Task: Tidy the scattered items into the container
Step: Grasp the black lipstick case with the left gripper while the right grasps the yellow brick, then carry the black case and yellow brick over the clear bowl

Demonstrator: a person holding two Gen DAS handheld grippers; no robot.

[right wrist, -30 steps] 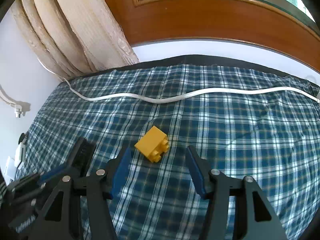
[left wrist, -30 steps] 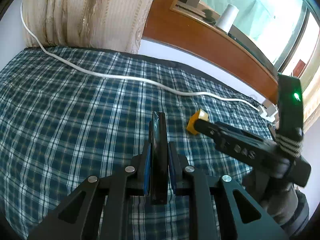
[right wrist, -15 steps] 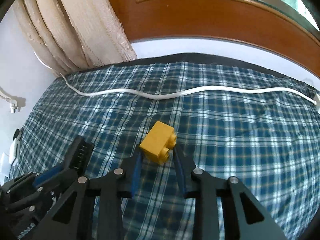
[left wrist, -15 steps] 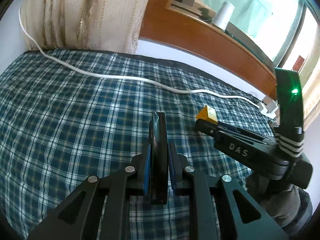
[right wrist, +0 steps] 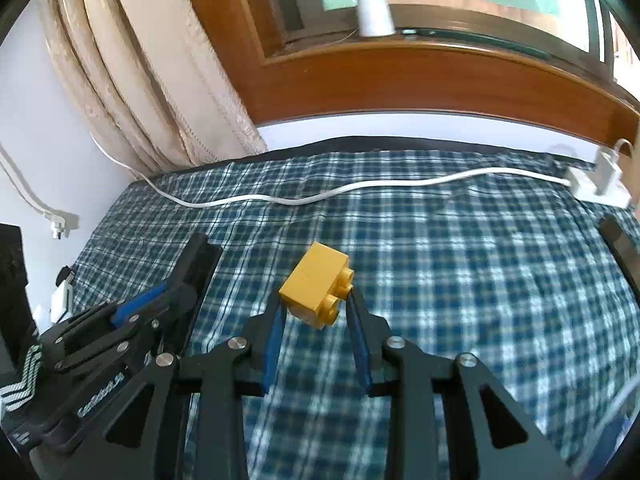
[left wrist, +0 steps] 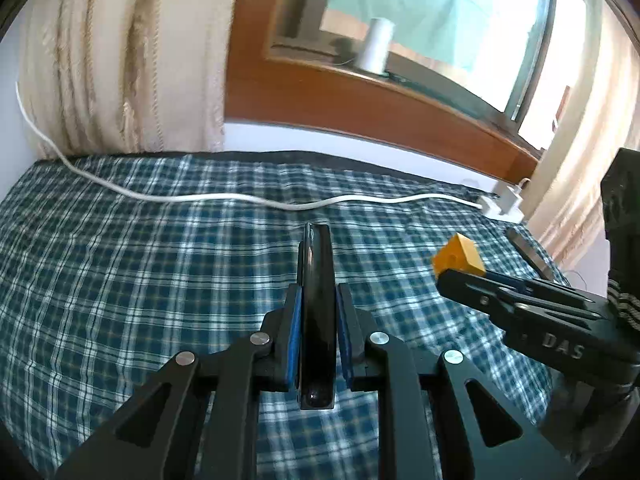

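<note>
Over the plaid bedspread (right wrist: 440, 264), the right tool (right wrist: 314, 308) pinches a yellow brick (right wrist: 314, 286); the left tool (left wrist: 316, 308) clamps a black slab (left wrist: 317, 280).

White cable (left wrist: 248, 199) crosses the plaid cloth (left wrist: 120, 272).

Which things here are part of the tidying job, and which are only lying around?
Part of the job:
yellow brick, gripped by the right gripper
flat black object, gripped by the left gripper

Only lying around:
white cable
power adapter
white cup on the windowsill
curtain
</note>
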